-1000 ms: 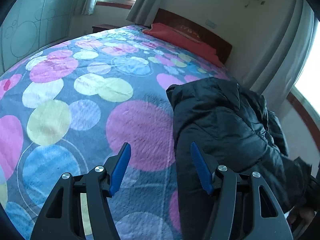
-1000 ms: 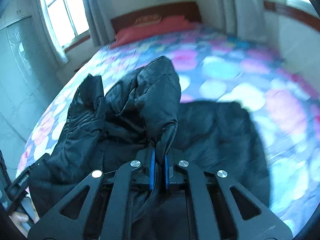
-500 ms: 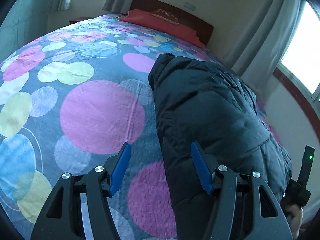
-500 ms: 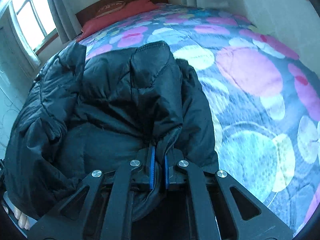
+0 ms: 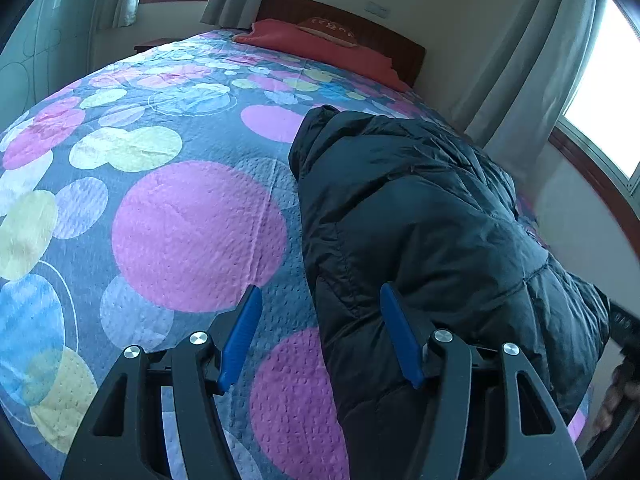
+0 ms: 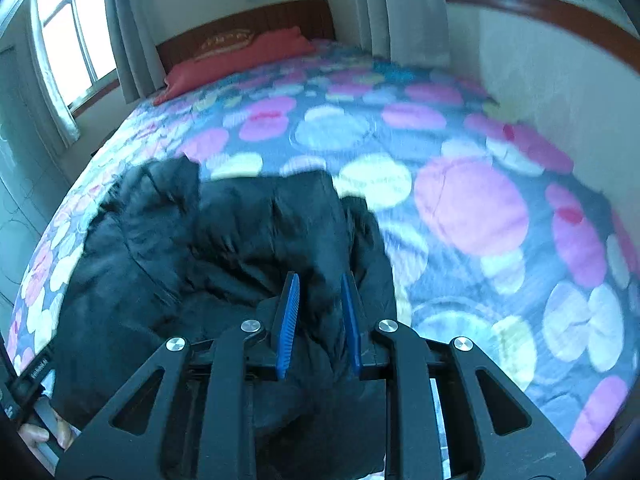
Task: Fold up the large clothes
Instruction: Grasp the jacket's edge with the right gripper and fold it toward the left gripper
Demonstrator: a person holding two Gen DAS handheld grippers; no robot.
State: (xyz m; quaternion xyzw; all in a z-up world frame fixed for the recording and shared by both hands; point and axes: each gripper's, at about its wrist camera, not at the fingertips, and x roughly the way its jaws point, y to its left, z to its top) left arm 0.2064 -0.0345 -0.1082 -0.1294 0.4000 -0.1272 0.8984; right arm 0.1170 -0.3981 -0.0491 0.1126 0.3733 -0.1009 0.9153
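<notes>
A black puffer jacket (image 5: pixel 420 216) lies bunched on a bed with a circle-patterned bedspread (image 5: pixel 192 232). It also shows in the right wrist view (image 6: pixel 208 248), folded over on itself. My left gripper (image 5: pixel 320 332) is open and empty, with its right finger over the jacket's left edge. My right gripper (image 6: pixel 320 312) is part open with jacket fabric lying between its blue pads (image 6: pixel 289 316); the pads do not pinch it.
A red pillow (image 5: pixel 320 44) and a wooden headboard (image 5: pixel 360 28) stand at the far end of the bed. Curtains (image 5: pixel 532 64) and windows line the walls. The wall (image 6: pixel 560 92) runs close along the bed's side.
My right gripper was shut on a fold of the jacket and has opened. The jacket has dropped lower onto the bed. My left gripper stayed open and shifted slightly.
</notes>
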